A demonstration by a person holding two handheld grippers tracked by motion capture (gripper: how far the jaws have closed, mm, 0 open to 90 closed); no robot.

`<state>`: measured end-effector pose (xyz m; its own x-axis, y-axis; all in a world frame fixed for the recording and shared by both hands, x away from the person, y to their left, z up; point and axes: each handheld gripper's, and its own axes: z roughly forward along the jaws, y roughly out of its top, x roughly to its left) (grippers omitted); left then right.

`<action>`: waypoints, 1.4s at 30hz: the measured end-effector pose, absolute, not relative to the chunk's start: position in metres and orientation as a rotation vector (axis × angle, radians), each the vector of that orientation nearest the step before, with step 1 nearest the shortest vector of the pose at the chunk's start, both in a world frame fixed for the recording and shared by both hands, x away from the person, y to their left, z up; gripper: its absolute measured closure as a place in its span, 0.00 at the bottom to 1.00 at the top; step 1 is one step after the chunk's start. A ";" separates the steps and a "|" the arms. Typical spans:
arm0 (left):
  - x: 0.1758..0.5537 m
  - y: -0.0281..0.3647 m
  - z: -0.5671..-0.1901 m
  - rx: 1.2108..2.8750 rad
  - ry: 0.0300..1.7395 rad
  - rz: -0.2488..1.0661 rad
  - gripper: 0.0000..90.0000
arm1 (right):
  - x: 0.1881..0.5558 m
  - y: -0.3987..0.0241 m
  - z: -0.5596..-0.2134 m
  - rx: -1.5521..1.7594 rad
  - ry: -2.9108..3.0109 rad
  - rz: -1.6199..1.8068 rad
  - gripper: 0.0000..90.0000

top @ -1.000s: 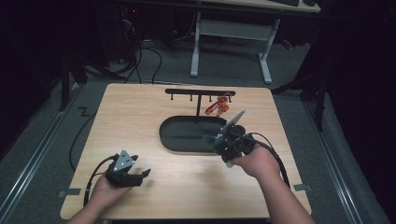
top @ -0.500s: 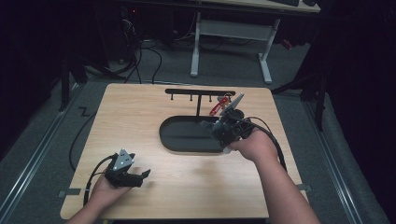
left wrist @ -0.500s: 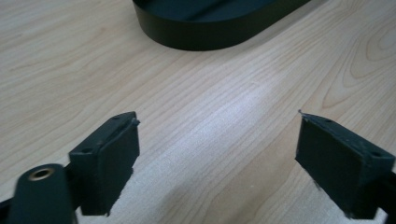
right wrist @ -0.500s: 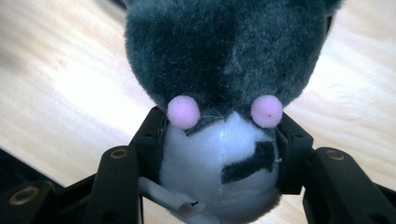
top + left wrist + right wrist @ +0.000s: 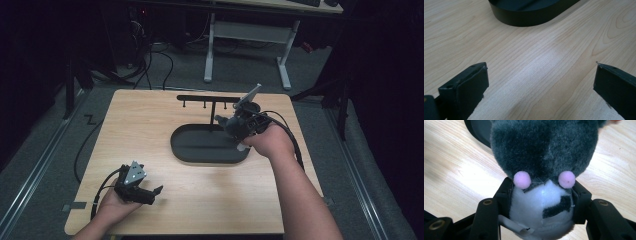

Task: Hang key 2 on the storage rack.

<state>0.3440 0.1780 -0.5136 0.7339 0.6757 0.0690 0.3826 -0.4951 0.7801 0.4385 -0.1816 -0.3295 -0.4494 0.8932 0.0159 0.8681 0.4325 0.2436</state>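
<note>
My right gripper (image 5: pixel 226 123) is shut on a plush toy (image 5: pixel 544 150), dark grey on top and white below, with two pink pompoms. In the right gripper view its white belly sits squeezed between the two black pads (image 5: pixel 505 195). The gripper hangs above the right end of a black oval tray (image 5: pixel 210 156), close to a black hook rack (image 5: pixel 207 98). My left gripper (image 5: pixel 156 196) rests near the table's front left corner. Its jaws have just been opening and now stand wide apart, with bare wood between them in the left gripper view (image 5: pixel 541 82).
The light wooden table (image 5: pixel 150 135) has open room left of the tray (image 5: pixel 524 17). A cable (image 5: pixel 80 150) trails off the left edge. A grey desk frame (image 5: pixel 250 35) stands on the floor behind the table. A scrap of orange-red (image 5: pixel 615 120) shows beyond the toy.
My right hand has risen and moved away from me with the plush toy, from beside the tray's right end to near the hook rack. The left hand has stayed in place.
</note>
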 end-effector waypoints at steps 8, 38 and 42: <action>0.345 0.181 -0.512 2.127 0.803 0.479 0.01 | 0.451 -0.175 -0.319 1.584 2.522 0.317 0.54; 0.345 0.176 -0.514 2.155 0.776 0.466 0.02 | 0.466 -0.176 -0.356 1.608 2.470 0.212 0.54; 0.344 0.174 -0.514 2.153 0.769 0.472 0.03 | 0.467 -0.177 -0.362 1.606 2.464 0.222 0.54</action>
<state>0.3442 0.1741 -0.5137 0.7475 0.6597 0.0773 0.3679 -0.5081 0.7788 0.4665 -0.1769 -0.3619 -0.3939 0.9158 -0.0787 0.8870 0.4012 0.2286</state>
